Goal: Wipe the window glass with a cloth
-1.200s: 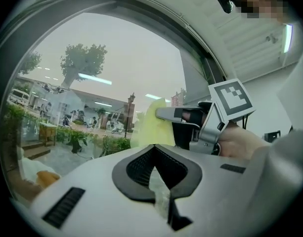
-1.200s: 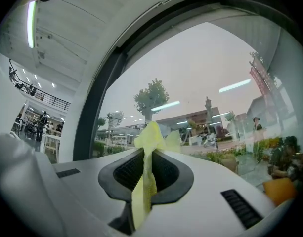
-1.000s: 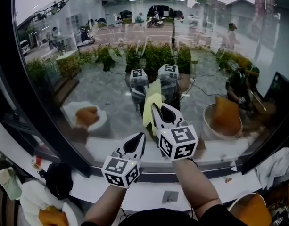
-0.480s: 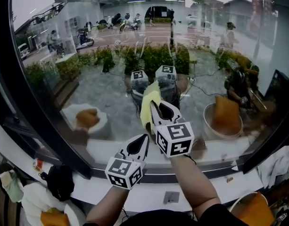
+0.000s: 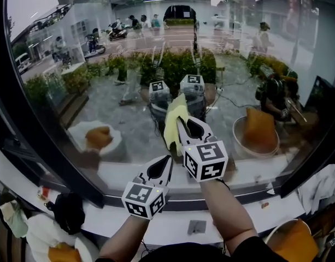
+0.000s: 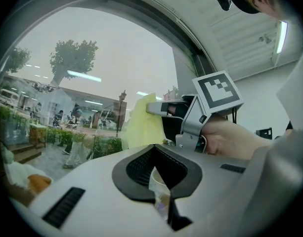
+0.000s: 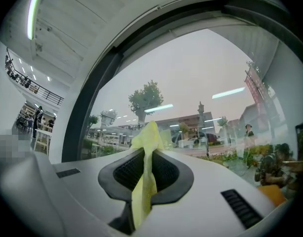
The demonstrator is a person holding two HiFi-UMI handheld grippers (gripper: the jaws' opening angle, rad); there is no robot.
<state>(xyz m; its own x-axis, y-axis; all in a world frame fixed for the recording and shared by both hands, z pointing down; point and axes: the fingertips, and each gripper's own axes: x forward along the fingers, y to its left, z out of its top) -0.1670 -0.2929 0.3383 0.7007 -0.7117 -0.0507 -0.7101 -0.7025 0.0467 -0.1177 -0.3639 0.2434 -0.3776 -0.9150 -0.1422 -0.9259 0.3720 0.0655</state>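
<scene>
Between the jaws of the right gripper [image 5: 181,129], clamped hard together, sits a thin yellow cloth [image 5: 175,115]. Its loose end fans out beyond the tips and seems to lie against the large window glass [image 5: 101,64] straight ahead of them. To wipe well, I'd say the grip should be firm, with the free fold pressed flat ahead of the tips so fabric rather than plastic meets the pane, and the strokes should overlap. The left gripper [image 5: 165,161] hangs below and beside those jaws, its own jaws together on nothing. It is best held clear of the glass.
</scene>
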